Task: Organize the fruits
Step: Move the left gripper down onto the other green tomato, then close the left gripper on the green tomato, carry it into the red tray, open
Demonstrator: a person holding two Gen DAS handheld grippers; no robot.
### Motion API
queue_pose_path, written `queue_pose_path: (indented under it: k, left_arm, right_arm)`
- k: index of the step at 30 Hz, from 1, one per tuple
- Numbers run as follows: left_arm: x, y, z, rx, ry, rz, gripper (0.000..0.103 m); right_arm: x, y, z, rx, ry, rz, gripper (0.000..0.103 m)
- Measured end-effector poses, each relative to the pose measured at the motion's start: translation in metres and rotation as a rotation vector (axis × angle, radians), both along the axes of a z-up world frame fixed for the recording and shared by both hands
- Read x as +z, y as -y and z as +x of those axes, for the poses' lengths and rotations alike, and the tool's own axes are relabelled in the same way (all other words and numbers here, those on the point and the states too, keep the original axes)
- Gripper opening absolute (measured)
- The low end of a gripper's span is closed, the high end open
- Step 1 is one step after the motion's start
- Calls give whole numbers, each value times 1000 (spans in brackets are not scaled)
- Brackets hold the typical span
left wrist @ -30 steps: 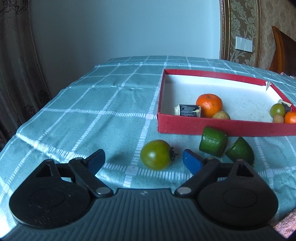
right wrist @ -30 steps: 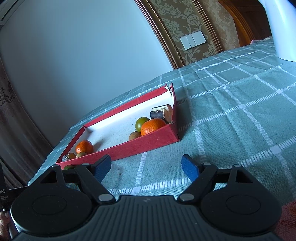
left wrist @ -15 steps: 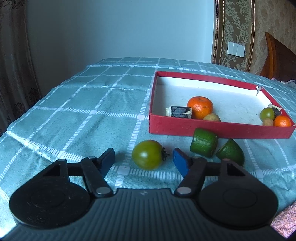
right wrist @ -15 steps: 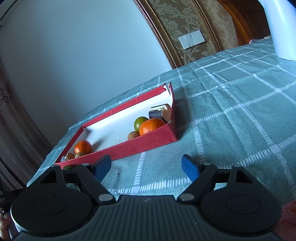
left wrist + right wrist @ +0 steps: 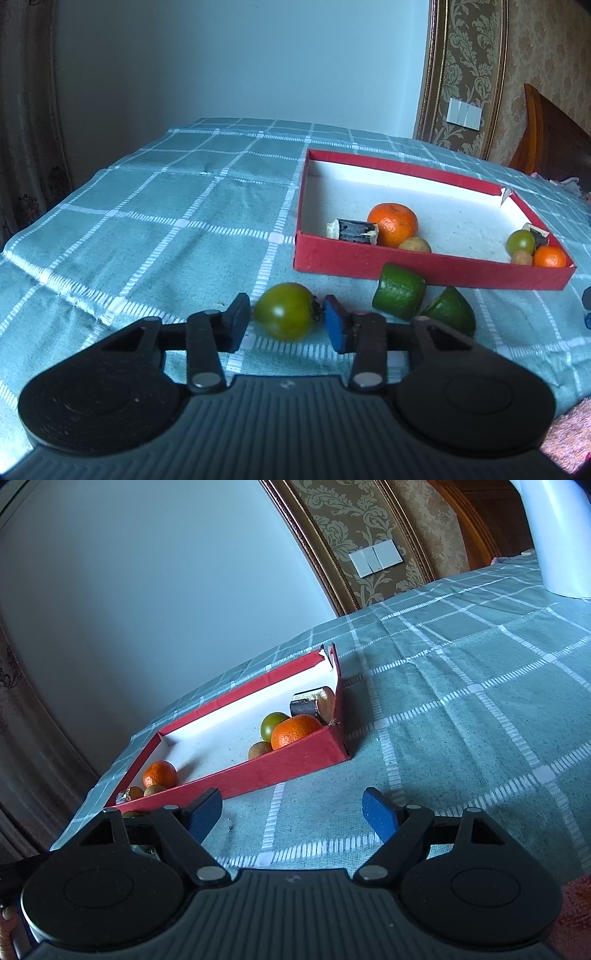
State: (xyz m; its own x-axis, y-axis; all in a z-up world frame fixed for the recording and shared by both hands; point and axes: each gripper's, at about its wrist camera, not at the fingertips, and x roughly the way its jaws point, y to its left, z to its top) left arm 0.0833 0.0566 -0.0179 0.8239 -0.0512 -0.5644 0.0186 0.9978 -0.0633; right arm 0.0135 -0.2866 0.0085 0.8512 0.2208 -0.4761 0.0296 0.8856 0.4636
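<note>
A green tomato lies on the checked tablecloth in front of the red box. My left gripper has its jaws on either side of the tomato, closing on it, with the pads at or very near its skin. Two green avocado pieces lie to its right. The box holds oranges, small fruits and dark sugarcane pieces. My right gripper is open and empty over the cloth, near the box's corner.
A white object stands at the far right of the table. The table's left edge drops off near a curtain. A wooden chair stands behind the table on the right.
My left gripper moved forward around the green tomato and its jaws narrowed from wide open to just about its width. The right gripper barely moved.
</note>
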Motion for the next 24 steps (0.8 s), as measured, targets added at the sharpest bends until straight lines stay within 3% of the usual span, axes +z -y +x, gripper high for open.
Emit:
queue_pose_path:
  k: [15, 19, 24]
  left_arm:
    - [3, -1, -6, 4, 14, -3, 33]
    - [19, 6, -18, -17, 81, 3, 33]
    - [46, 26, -20, -58, 180, 63, 33]
  right_arm:
    - [0, 1, -1, -6, 4, 4, 83]
    - [1, 1, -1, -3, 9, 6, 83]
    - [2, 1, -2, 3, 14, 10, 83]
